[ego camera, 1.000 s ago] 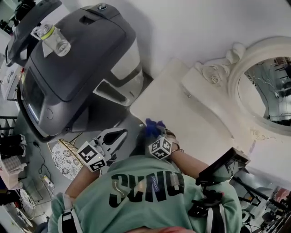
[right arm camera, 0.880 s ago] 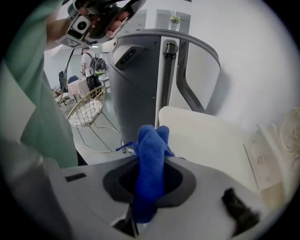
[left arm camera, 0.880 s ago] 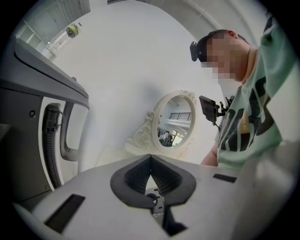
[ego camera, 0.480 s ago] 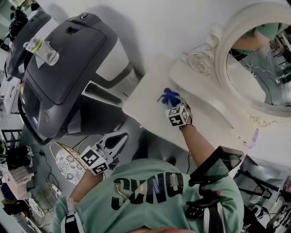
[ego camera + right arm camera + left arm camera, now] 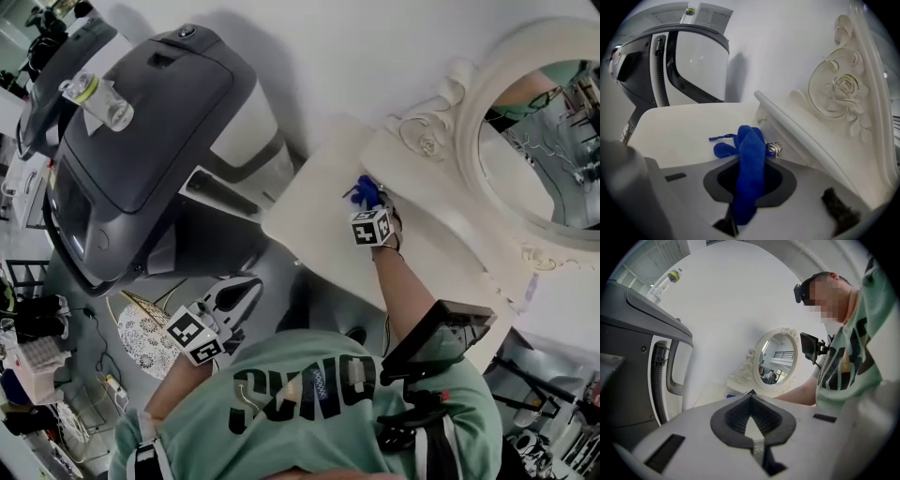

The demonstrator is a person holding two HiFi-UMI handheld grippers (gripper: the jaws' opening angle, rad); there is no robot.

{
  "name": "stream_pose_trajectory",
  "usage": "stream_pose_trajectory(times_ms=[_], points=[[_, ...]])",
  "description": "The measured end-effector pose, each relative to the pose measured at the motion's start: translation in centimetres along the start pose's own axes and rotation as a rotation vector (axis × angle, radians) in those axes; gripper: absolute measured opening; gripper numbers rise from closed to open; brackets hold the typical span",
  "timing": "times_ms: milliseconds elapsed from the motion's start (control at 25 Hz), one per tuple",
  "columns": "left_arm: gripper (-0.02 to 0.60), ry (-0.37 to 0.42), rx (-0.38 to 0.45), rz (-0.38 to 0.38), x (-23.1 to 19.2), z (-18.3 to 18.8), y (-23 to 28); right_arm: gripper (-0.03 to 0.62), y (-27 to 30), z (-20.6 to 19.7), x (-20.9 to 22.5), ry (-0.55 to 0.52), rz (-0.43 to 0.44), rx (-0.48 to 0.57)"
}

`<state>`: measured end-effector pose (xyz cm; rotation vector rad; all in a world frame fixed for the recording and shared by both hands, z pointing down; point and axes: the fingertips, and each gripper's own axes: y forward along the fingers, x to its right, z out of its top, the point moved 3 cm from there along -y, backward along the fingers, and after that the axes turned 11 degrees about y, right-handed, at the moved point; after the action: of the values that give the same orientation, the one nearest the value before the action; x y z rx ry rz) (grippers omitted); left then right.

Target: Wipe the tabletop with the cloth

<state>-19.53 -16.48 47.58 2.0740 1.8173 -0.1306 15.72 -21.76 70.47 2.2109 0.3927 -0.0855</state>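
Right tool (image 5: 367, 201) reaches forward, jaws clamped; left tool (image 5: 249, 285) hangs back, closed.

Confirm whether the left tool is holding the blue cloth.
No; the left tool is shut on nothing, and the blue cloth is clamped in the right tool.
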Motion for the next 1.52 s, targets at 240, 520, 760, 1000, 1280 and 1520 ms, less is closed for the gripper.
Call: stream_pose_trajectory(times_ms=[240,520,760,1000,1280,1520], points=[[0.006,-0.006,0.015,-0.026,0.3,0.1,0.5,0.061,-7.2,-4.8,-10.0,-0.243,0.278,0.017],[0.006,-0.002,0.012,-0.051,1.4,-0.1,1.2,0.061,-14.3,-11.0,-17.9,-0.361,0.512,0.040],[0.006,-0.002,0.007,-0.079,2.5,-0.1,1.9,0.061,-12.2,-8.9,-12.7,-0.255,0.474,0.085],[0.006,-0.004,-0.002,-0.072,2.0,-0.3,1.1,0.061,-4.1,-2.5,0.5,-0.012,0.126,0.087],[0.006,-0.007,-0.007,-0.057,1.2,-0.4,0.1,0.062,-0.3,-2.0,3.9,0.024,-0.009,0.024],[0.006,-0.011,0.006,-0.056,0.8,-0.5,-0.2,0.061,-2.7,-3.0,-0.6,-0.102,0.106,0.021]])
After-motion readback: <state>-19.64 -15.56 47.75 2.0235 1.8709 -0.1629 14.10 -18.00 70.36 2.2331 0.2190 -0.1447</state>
